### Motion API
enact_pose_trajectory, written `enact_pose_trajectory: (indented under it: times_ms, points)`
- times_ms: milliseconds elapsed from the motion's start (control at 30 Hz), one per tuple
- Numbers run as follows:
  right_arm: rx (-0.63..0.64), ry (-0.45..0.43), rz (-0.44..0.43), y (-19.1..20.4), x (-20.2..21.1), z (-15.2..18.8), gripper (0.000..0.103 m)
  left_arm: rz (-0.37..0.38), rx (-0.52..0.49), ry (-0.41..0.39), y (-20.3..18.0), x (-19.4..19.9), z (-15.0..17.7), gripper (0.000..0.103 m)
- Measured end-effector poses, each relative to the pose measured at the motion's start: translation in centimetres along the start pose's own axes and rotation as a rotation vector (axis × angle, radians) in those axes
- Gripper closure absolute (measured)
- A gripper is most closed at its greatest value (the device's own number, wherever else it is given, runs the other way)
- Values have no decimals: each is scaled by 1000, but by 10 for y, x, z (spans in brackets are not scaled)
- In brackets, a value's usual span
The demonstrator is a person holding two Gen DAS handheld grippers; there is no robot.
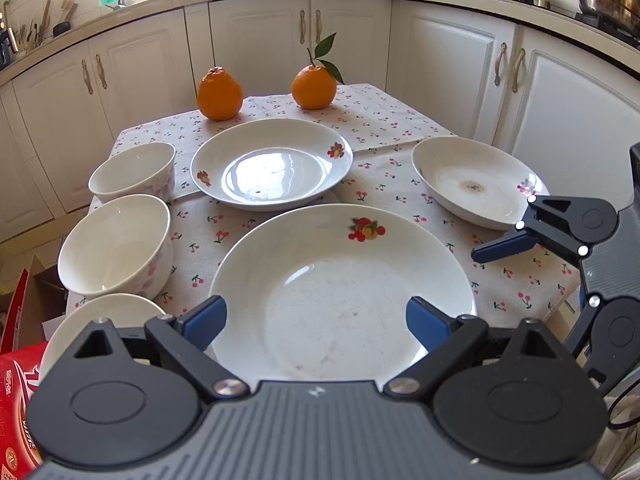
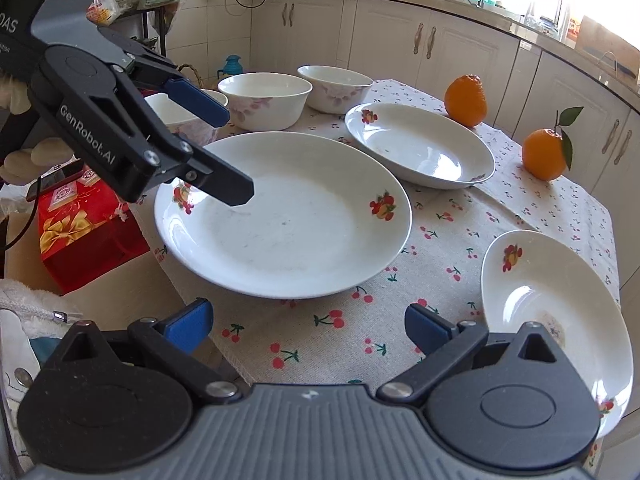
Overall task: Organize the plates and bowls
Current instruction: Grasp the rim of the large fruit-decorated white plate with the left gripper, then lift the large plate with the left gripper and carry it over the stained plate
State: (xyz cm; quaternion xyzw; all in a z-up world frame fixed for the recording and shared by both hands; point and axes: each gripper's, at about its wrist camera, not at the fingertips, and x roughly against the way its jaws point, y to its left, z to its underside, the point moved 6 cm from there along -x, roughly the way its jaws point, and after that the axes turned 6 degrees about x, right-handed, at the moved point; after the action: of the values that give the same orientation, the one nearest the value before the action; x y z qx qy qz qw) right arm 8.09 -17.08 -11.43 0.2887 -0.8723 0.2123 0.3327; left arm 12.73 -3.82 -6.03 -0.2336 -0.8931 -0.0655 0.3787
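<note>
white glazed crockery is spread over a cherry-print tablecloth (image 1: 384, 184) on a small table. the large plate (image 1: 344, 292) with a fruit decal lies nearest the camera in the left wrist view. a second plate (image 1: 272, 164) is set behind it, toward two oranges: one plain (image 1: 219, 94), one with leaves (image 1: 313, 87). a third plate (image 1: 476, 182) sits at the right edge of the cloth, with a brownish stain noted in its centre.

two bowls are lined up along the left edge: a near bowl (image 1: 116, 244) and a far bowl (image 1: 134, 172), close beside each other. a third white dish (image 1: 100, 320) is partly seen at the lower left; its kind cannot be told. a red box (image 1: 16, 400) is seen below the table edge.

the left gripper (image 1: 316, 322) is held over the near rim of the large plate, jaws spread wide, nothing pinched; contact with the plate cannot be told. the right gripper (image 2: 306, 326) is held above bare cloth between the large plate and the stained plate, jaws likewise apart, nothing between them. in the left wrist view its blue finger (image 1: 504, 248) is seen just beside the stained plate's rim.
</note>
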Motion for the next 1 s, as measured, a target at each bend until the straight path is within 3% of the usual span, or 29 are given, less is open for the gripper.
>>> enact_pose_trajectory:
  times_ms: [433, 700, 1000]
  points:
    - [-3, -38, -85, -14, -19, 2, 0, -39, 9, 120, 18, -35, -27, 7]
    - [22, -94, -147, -15, -22, 4, 0, -31, 20, 229, 26, -56, -27, 8]
    - [37, -110, -155, -13, -22, 3, 0, 18, 45, 335, 27, -72, -28, 10]
